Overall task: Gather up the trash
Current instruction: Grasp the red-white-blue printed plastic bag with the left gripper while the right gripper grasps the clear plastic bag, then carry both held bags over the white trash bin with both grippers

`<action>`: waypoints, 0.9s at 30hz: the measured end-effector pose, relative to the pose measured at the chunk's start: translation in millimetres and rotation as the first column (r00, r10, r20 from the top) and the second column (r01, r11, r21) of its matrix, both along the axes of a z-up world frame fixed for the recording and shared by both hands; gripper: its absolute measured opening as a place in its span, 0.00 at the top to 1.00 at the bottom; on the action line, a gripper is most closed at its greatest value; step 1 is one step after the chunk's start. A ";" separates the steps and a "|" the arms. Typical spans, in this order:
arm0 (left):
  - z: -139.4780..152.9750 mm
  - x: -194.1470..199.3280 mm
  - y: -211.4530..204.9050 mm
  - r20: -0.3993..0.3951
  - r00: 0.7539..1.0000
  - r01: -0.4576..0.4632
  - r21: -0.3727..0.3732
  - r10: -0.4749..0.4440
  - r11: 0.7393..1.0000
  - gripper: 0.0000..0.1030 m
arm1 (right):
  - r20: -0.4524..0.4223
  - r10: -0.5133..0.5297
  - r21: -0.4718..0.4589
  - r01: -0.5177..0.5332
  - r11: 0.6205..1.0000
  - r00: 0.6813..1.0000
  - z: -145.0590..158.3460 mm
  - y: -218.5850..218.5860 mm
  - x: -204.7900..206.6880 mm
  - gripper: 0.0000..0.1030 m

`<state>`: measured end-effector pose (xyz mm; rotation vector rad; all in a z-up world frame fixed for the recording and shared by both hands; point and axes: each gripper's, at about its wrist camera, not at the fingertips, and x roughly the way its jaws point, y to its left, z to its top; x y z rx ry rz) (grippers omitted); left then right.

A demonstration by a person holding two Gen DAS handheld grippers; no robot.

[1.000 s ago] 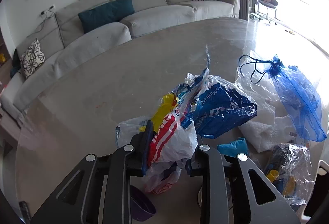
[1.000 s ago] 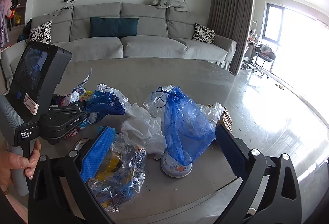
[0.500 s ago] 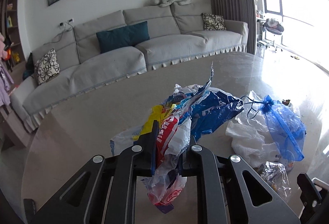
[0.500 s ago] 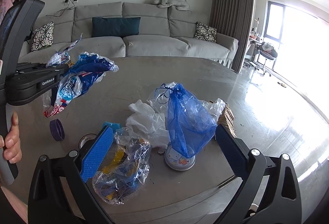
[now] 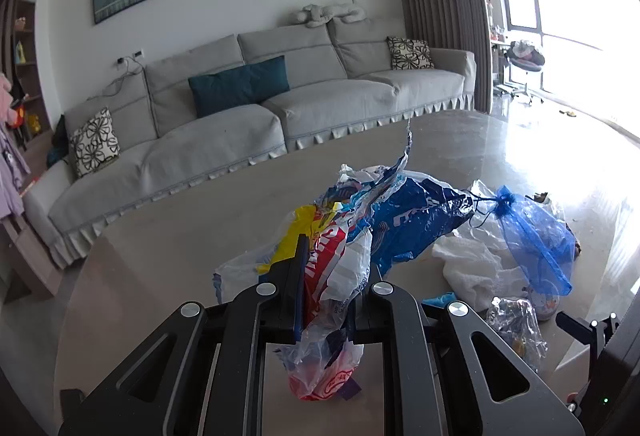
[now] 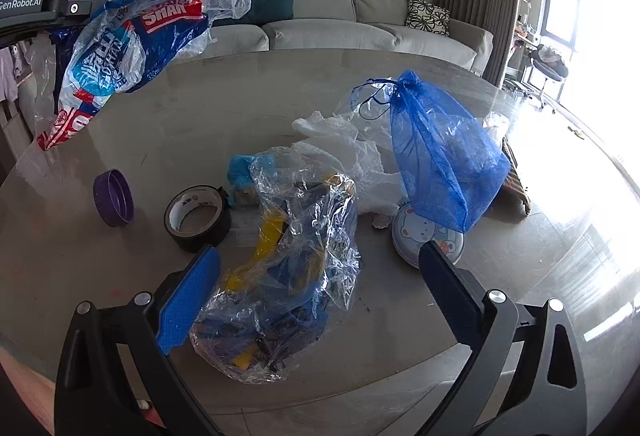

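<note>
My left gripper (image 5: 326, 276) is shut on a bundle of crumpled plastic bags (image 5: 344, 260), red-white, yellow and blue, and holds it in the air above the table. The bundle also shows in the right wrist view (image 6: 132, 44) at upper left, hanging well above the table. My right gripper (image 6: 316, 276) is open, its jaws on either side of a crumpled clear wrapper (image 6: 292, 268) with blue and yellow pieces inside, lying near the table's front edge. A blue mesh bag (image 6: 436, 148) and white plastic (image 6: 348, 144) lie behind it.
On the grey table (image 6: 240, 92) are a purple lid (image 6: 113, 198), a black tape roll (image 6: 198, 217), a round cartoon-printed tin (image 6: 424, 236) under the mesh bag and a brown item (image 6: 516, 184) at right. A grey sofa (image 5: 240, 108) stands beyond.
My left gripper has lifted the bag bundle off the table and higher into the air, uncovering the purple lid and tape roll. My right gripper has moved closer around the clear wrapper.
</note>
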<state>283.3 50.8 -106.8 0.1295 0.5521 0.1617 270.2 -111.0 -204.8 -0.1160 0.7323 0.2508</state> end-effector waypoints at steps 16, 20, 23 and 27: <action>13.3 -20.1 6.0 0.050 0.998 -0.039 -0.006 0.039 0.999 0.85 | 0.041 0.047 0.069 -0.049 0.996 0.998 33.8 9.8 -28.2 0.83; 19.1 -25.2 9.0 0.064 0.997 -0.046 -0.013 0.047 0.999 0.84 | 0.112 0.036 0.098 -0.047 0.994 0.993 66.3 2.5 -44.2 0.83; 20.3 -28.2 7.9 0.068 0.996 -0.050 -0.011 0.050 0.999 0.84 | 0.152 0.016 0.106 -0.032 0.994 0.988 85.9 -3.0 -52.6 0.83; 21.3 -33.0 3.6 0.069 0.997 -0.036 -0.003 0.036 0.999 0.84 | 0.183 -0.009 0.107 -0.011 0.994 0.983 102.7 -13.7 -60.5 0.83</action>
